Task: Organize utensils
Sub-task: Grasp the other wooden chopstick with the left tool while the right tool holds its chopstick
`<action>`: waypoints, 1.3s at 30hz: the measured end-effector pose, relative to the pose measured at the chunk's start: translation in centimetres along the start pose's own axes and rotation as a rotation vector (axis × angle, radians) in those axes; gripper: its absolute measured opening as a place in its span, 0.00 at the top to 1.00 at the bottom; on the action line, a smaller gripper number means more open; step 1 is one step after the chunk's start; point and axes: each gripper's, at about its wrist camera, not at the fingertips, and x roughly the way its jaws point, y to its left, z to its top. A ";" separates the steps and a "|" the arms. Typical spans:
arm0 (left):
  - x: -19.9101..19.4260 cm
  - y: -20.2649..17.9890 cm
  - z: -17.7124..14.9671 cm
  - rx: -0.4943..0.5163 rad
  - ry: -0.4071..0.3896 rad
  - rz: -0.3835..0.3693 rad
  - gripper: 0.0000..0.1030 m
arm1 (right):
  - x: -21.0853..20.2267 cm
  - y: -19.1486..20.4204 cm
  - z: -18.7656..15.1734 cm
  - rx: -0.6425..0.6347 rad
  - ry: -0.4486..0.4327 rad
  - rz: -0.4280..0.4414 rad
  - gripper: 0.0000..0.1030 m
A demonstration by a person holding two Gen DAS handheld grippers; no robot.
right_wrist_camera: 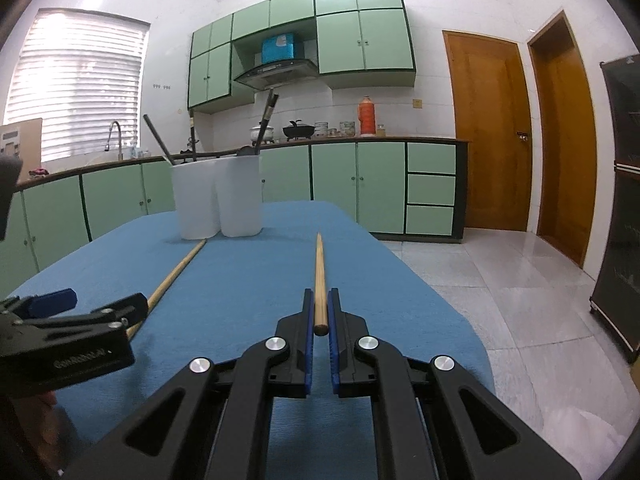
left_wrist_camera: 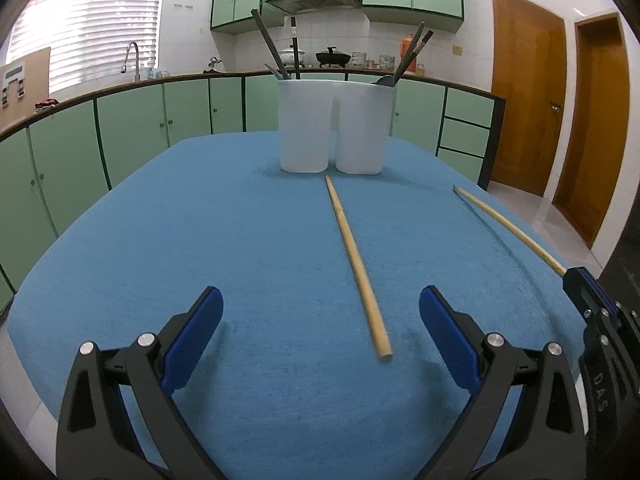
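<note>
A wooden chopstick (left_wrist_camera: 356, 264) lies on the blue cloth (left_wrist_camera: 200, 240), its far tip near the white two-part holder (left_wrist_camera: 332, 128). My left gripper (left_wrist_camera: 320, 300) is open, and the chopstick's near end lies between its blue pads without touching them. A second chopstick (right_wrist_camera: 319, 276) points at the holder (right_wrist_camera: 218, 200), lifted a little off the cloth, with my right gripper (right_wrist_camera: 320, 296) shut on its near end. In the left wrist view that held chopstick (left_wrist_camera: 508, 228) and the right gripper (left_wrist_camera: 580, 280) show at the right. The holder contains several dark utensils (left_wrist_camera: 272, 52).
The cloth-covered table's right edge (right_wrist_camera: 420, 280) drops to a tiled floor (right_wrist_camera: 520, 300). Green cabinets and a counter (left_wrist_camera: 120, 92) with a sink and pots stand behind the table. Wooden doors (right_wrist_camera: 492, 132) are at the far right. My left gripper (right_wrist_camera: 96, 304) shows at the right wrist view's left.
</note>
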 end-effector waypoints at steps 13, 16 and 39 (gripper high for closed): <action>0.6 -2.4 -1.1 -0.001 -0.007 0.035 0.37 | -0.3 -0.6 -0.4 0.004 -0.006 0.007 0.94; 0.5 -2.7 -1.3 -0.011 -0.017 0.030 0.38 | -0.3 -0.6 -0.3 0.006 -0.008 0.006 0.94; 0.4 -2.8 -1.3 0.017 -0.036 0.014 0.94 | -0.6 -3.0 0.1 0.053 -0.013 -0.020 0.94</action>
